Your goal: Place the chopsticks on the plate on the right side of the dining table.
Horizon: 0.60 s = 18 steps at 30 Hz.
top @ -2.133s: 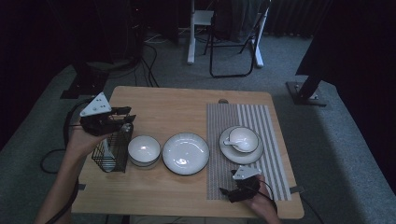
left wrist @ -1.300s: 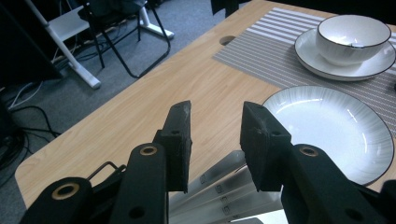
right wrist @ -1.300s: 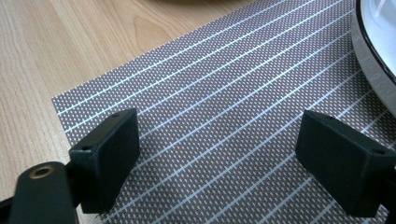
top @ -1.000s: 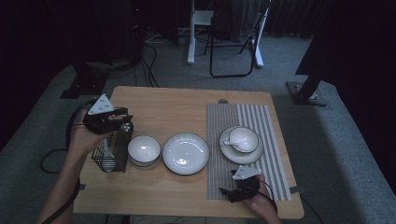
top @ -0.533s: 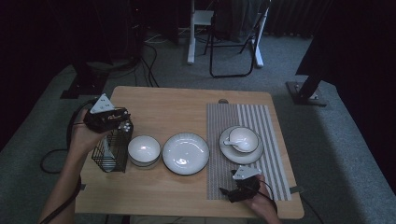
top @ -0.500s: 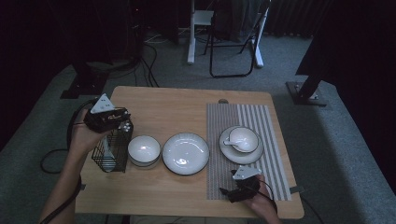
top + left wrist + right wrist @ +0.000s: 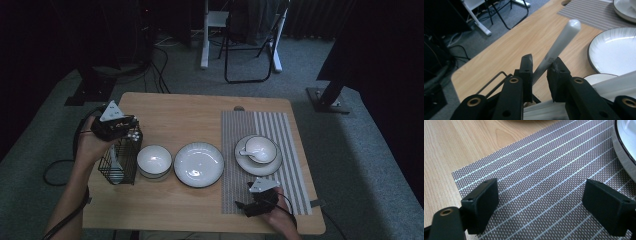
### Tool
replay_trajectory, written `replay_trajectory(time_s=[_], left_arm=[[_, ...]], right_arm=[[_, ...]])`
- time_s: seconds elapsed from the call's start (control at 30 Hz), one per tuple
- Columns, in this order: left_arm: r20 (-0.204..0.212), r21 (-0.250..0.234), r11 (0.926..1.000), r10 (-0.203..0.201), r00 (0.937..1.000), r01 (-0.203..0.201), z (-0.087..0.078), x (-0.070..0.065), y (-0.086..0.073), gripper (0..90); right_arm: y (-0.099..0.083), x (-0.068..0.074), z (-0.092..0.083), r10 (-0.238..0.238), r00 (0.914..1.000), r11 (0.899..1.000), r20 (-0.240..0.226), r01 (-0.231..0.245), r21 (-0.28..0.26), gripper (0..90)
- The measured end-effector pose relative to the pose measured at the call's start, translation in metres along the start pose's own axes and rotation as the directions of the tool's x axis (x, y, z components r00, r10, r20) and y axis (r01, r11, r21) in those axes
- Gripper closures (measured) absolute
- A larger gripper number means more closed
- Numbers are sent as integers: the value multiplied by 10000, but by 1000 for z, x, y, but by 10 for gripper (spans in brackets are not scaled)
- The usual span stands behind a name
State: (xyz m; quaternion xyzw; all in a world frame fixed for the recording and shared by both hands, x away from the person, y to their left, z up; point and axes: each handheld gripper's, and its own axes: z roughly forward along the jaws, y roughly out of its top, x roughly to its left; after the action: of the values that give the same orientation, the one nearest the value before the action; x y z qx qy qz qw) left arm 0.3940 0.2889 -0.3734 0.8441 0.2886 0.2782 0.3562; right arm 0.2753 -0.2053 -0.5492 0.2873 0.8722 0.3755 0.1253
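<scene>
Left gripper (image 7: 539, 68), its jaws just closing, pinches a white handle (image 7: 559, 45) to lift it from the wire basket (image 7: 120, 160). Right gripper (image 7: 549, 207) rests wide open over the placemat (image 7: 544, 170), waiting.

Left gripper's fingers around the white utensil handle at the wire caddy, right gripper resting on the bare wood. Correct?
Not quite: the right gripper rests over the striped placemat, not bare wood, as the right gripper view shows. The left gripper is at the white utensil handle over the wire caddy.

Wooden table (image 7: 200, 112), striped placemat (image 7: 260, 135), plate (image 7: 198, 164), bowl (image 7: 154, 160), wire basket (image 7: 120, 162)
</scene>
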Motion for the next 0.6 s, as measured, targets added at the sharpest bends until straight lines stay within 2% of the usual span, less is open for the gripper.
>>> replay_trajectory(time_s=[0.13, 0.23, 0.43, 0.5, 0.6], left_arm=[[-252, 44, 9992, 394, 9989, -393, -5, -3, 5, 784], [-424, -5, 9989, 465, 9980, -465, -9, -2, 7, 798], [-355, -110, 9998, 170, 9992, -174, -9, 3, 2, 806], [-272, -281, 9996, 16, 9996, -24, -7, 4, 0, 802], [-254, -262, 9997, -14, 9997, 7, -4, 4, 0, 796]], right_arm=[[0, 0, 0, 0, 10000, 10000, 1, 0, 0, 136], [0, 0, 0, 0, 10000, 10000, 0, 0, 0, 136], [0, 0, 0, -2, 10000, 10000, 1, 2, 0, 136], [0, 0, 0, -3, 10000, 10000, 2, 3, 0, 136], [0, 0, 0, -1, 10000, 10000, 2, 1, 0, 136]])
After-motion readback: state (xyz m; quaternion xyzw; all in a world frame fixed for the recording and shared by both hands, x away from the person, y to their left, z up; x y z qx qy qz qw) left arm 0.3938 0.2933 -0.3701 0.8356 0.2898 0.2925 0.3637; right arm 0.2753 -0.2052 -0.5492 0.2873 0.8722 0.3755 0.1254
